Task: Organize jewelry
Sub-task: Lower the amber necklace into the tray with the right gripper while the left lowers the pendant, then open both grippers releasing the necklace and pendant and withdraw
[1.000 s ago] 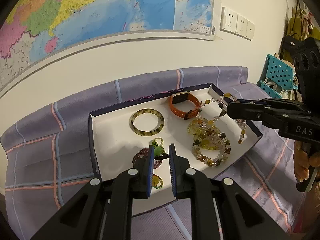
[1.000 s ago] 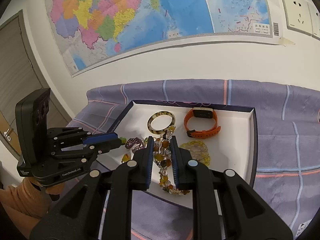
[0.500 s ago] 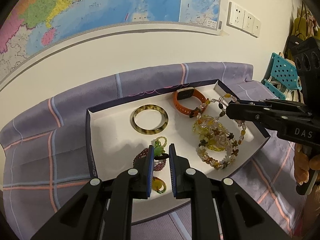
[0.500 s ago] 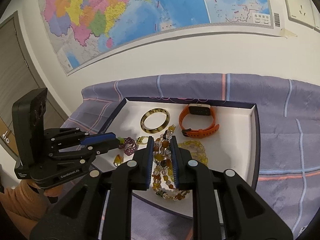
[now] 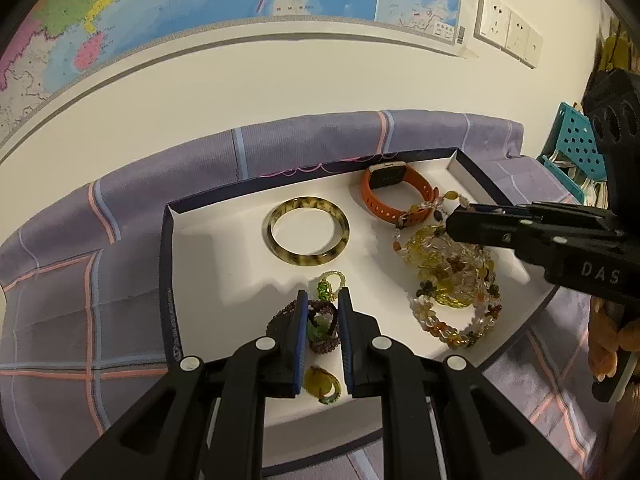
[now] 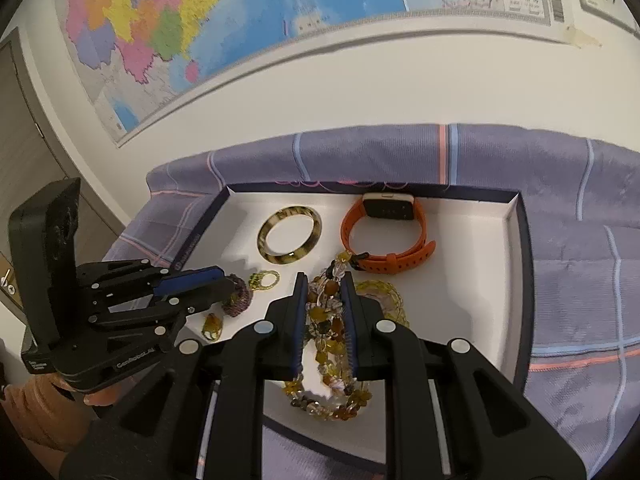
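Observation:
A white tray with a dark rim [image 5: 172, 264] [image 6: 516, 240] lies on a purple checked cloth. It holds a tortoiseshell bangle [image 5: 306, 237] [image 6: 290, 241], an orange watch [image 5: 394, 196] [image 6: 386, 232] and a yellow bead bracelet [image 5: 432, 248]. My left gripper [image 5: 323, 312] is shut on a green beaded strand [image 5: 326, 292] over a dark red bead bracelet [image 5: 320, 344]. My right gripper [image 6: 324, 294] is shut on an amber and clear bead necklace [image 6: 326, 360], which droops into the tray's right side [image 5: 460, 320].
A small amber and green ring-shaped piece [image 5: 322, 386] lies at the tray's front edge. A wall with a map [image 6: 240, 20] and sockets [image 5: 508, 32] stands close behind. A teal perforated basket [image 5: 576, 148] stands to the right of the table.
Both grippers have lowered toward the tray. The necklace now rests more on the tray floor, and the green strand sits lower over the red bracelet.

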{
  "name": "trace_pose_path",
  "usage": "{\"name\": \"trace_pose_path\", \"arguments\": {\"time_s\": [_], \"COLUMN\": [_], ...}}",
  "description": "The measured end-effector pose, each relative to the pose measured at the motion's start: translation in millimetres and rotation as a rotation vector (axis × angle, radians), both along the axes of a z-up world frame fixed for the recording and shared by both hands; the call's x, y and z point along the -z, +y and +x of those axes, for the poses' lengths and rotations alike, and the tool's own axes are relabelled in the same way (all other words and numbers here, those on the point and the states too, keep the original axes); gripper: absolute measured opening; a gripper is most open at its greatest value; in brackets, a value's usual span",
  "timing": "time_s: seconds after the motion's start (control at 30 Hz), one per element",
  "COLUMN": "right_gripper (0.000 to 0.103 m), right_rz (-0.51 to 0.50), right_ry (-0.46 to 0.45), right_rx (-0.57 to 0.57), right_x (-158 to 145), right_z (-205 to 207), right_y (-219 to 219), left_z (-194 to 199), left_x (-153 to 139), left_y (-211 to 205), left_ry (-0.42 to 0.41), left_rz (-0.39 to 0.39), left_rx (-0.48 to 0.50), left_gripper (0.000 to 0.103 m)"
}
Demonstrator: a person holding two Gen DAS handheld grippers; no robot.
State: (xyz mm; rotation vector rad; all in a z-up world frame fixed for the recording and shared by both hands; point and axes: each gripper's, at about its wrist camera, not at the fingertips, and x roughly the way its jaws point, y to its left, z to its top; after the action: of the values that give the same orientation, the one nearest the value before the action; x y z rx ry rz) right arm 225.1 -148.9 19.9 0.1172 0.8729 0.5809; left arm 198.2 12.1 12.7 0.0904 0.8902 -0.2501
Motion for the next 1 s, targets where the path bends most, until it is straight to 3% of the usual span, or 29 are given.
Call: {"name": "trace_pose_path", "arguments": {"time_s": [0.33, 0.53, 0.6, 0.67, 0.73, 0.8, 0.87, 1.0], "right_gripper": [0.017, 0.023, 0.024, 0.034, 0.045, 0.047, 0.054, 0.064], "right_rz": [-0.016, -0.039, -0.037, -0.044, -0.053, -0.064, -0.067, -0.076], "right_ry": [0.039, 0.05, 0.051, 0.04, 0.02, -0.007, -0.026, -0.069], "right_rx": [0.021, 0.063, 0.07, 0.084, 0.091, 0.094, 0.093, 0.097], "right_x": [17, 23, 23, 20, 17, 12, 8, 0], "right_z": [7, 8, 7, 4, 0, -8, -14, -30], "right_y": [-1, -4, -6, -8, -9, -9, -10, -10], "left_z": [11, 13, 12, 11, 9, 6, -1, -16], "left_x": [8, 13, 12, 12, 11, 9, 5, -4], "left_y": [-1, -1, -1, 0, 0, 0, 1, 1], "left_ry": [0.019, 0.026, 0.025, 0.016, 0.011, 0.004, -0.017, -0.056], "left_rz": [0.005, 0.011, 0.006, 0.012, 0.012, 0.012, 0.018, 0.017], "left_rx": [-0.013, -0.012, -0.011, -0.019, -0.018, -0.019, -0.025, -0.022], "left_gripper": [0.014, 0.018, 0.026, 0.038, 0.039, 0.041, 0.054, 0.065]}}
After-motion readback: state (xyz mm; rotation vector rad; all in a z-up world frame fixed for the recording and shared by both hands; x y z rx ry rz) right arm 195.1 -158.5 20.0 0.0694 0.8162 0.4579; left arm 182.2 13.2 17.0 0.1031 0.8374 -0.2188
